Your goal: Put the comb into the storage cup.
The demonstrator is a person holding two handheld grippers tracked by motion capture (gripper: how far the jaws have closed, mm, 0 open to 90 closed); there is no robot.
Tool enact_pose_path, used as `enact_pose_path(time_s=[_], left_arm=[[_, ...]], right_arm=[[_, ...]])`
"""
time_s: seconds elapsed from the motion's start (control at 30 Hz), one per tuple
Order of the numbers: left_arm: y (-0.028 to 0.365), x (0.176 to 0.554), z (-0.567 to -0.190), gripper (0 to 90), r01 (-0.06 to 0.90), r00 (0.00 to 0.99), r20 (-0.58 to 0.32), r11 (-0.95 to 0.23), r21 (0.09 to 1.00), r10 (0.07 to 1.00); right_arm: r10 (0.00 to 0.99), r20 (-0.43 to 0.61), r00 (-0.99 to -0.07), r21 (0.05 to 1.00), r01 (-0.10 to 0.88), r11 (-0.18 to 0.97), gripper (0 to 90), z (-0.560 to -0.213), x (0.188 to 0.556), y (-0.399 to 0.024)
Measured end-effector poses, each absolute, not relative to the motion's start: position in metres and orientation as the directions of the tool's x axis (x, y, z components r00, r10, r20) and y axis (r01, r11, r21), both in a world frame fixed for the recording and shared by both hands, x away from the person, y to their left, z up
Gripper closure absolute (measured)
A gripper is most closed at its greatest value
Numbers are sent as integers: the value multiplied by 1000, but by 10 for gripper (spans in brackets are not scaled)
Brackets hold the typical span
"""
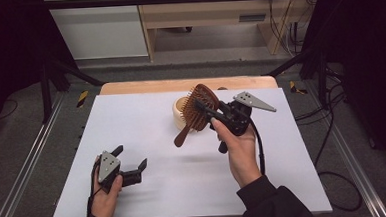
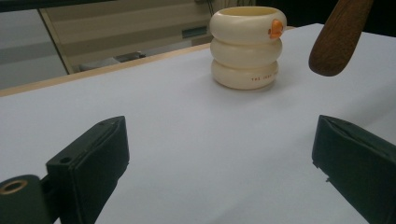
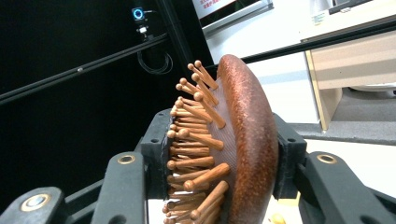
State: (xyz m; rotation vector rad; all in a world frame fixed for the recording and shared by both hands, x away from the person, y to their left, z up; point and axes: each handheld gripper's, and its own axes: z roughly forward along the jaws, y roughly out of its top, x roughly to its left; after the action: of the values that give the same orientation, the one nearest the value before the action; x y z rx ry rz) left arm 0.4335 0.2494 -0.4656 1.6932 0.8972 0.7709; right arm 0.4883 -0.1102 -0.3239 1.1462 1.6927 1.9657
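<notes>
A wooden paddle hairbrush [image 1: 197, 108] with wooden pins hangs tilted above the white table, handle end pointing down and to the left. My right gripper [image 1: 207, 111] is shut on its head; in the right gripper view the brush [image 3: 247, 135] sits edge-on between the two black pads, my right gripper [image 3: 222, 151] clamping pin side and back. A cream ringed cup [image 1: 179, 110] with an orange mark stands upright just behind the brush. At the front left my left gripper [image 1: 131, 158] rests low over the table, open and empty. From the left gripper [image 2: 219, 144] I see the cup [image 2: 245, 46] and the brush handle [image 2: 338, 37] ahead.
A white sheet [image 1: 146, 121] covers the table, with a wooden strip [image 1: 180, 85] along the far edge. Black frame posts stand at both sides, cables lie on the floor at the right, and a wooden cabinet [image 1: 201, 13] stands beyond the table.
</notes>
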Motion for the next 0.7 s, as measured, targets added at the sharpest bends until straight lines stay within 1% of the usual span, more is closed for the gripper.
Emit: enact_pose_path(time_s=[0.3,0.7], left_arm=[[250,434,-466,36,193,508,78,-201,960,858],[249,434,-466,31,193,505,81,-204,960,860]], right_arm=[[689,353,-633,934,277,-225,512,-319,498,-107],[692,352,-631,934,279,-222,511,-319,499,-107]])
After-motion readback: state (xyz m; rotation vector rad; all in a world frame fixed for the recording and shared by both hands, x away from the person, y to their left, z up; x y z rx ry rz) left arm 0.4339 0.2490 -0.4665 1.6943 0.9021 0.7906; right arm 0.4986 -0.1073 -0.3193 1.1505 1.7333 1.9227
